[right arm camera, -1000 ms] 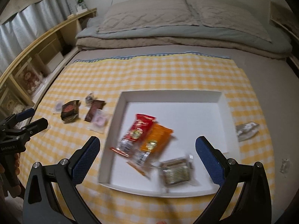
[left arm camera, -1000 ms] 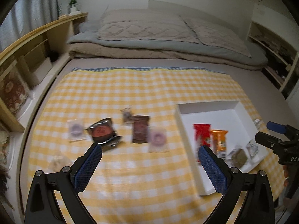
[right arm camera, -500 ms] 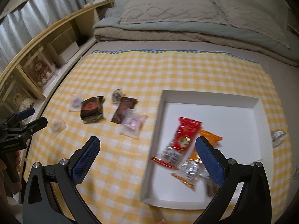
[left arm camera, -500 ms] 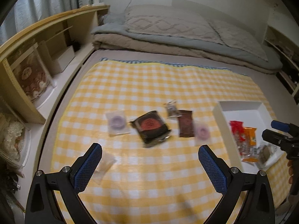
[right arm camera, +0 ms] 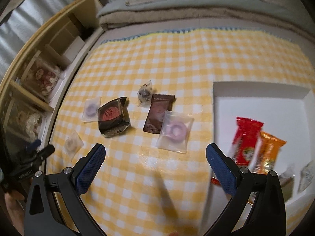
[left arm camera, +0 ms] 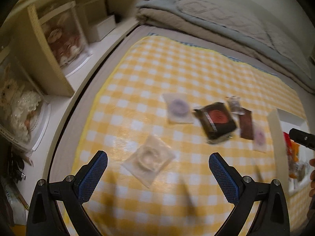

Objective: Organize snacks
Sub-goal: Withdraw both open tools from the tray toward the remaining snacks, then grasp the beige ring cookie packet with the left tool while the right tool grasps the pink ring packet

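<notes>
Snacks lie on a yellow checked cloth [right arm camera: 177, 59]. My left gripper [left arm camera: 157, 175] is open and empty just above a clear packet with a pale ring [left arm camera: 150, 158]. Beyond it lie a clear packet with a purple ring [left arm camera: 178, 108], a black packet with a red disc [left arm camera: 216, 121] and a brown packet [left arm camera: 246, 125]. My right gripper [right arm camera: 155, 167] is open and empty, close to another purple-ring packet [right arm camera: 175, 131]. The brown packet [right arm camera: 158, 115], the black packet [right arm camera: 113, 116] and a small clear wrapper [right arm camera: 145, 92] lie behind it. A white tray [right arm camera: 256, 90] at the right holds red [right arm camera: 246, 139] and orange [right arm camera: 268, 151] packets.
A wooden shelf unit [left arm camera: 49, 45] with bagged items and a doll [left arm camera: 17, 106] runs along the left of the bed. Folded blankets and pillows [left arm camera: 226, 25] lie at the far end. The left gripper shows at the left edge of the right wrist view [right arm camera: 29, 157].
Both grippers have swung left and come lower toward the cloth. The left one went from the tray side to over the pale-ring packet. The right one went from the tray to the loose snacks.
</notes>
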Action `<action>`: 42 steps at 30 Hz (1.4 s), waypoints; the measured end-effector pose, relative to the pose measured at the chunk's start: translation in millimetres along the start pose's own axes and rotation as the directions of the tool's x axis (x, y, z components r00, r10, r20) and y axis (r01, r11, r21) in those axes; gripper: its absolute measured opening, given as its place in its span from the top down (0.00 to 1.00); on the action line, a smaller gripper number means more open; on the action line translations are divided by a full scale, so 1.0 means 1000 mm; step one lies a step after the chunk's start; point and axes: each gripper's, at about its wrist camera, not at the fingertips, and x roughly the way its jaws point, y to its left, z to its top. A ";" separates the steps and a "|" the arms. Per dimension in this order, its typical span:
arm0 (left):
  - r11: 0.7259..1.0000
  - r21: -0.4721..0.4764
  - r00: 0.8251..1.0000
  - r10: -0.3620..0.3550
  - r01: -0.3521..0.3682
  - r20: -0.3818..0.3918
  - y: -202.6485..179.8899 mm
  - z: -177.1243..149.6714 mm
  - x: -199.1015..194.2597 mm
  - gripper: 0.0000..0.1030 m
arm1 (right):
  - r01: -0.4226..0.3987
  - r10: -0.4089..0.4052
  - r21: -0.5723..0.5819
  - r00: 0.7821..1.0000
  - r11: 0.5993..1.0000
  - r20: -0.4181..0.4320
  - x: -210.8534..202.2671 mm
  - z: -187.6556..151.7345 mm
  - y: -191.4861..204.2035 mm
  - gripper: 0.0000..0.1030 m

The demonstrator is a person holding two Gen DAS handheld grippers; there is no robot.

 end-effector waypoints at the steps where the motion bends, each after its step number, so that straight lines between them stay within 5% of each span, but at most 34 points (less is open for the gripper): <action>1: 1.000 -0.003 1.000 0.004 -0.004 0.002 0.002 0.001 0.004 0.00 | 0.000 0.000 0.013 1.000 1.000 -0.009 0.006 0.003 -0.002 0.02; 12: 0.998 -0.032 0.998 -0.059 0.058 -0.020 0.009 0.015 0.066 0.00 | 0.008 0.005 0.112 0.993 0.994 -0.120 0.060 0.025 -0.029 0.37; 19: 0.999 -0.017 0.995 -0.053 0.052 -0.081 0.009 0.013 0.102 0.00 | 0.078 -0.067 0.069 0.985 0.995 -0.156 0.084 0.028 -0.030 0.54; 24: 0.993 0.004 0.981 -0.116 0.118 -0.156 0.001 0.005 0.114 0.00 | 0.139 -0.136 0.007 0.977 0.990 -0.167 0.098 0.025 -0.028 0.71; 36: 0.971 0.015 0.943 -0.229 0.240 -0.240 -0.013 0.000 0.101 0.01 | 0.094 -0.115 -0.110 0.972 0.990 -0.206 0.092 -0.005 -0.006 0.81; 40: 0.981 0.025 0.957 -0.179 0.190 -0.229 -0.015 -0.002 0.095 0.02 | 0.026 -0.056 -0.101 0.952 0.995 -0.301 0.097 -0.024 -0.001 0.85; 42: 0.991 0.015 0.968 -0.126 0.132 -0.219 -0.014 0.000 0.097 0.04 | 0.034 -0.077 -0.155 0.957 0.987 -0.279 0.091 -0.027 0.006 0.85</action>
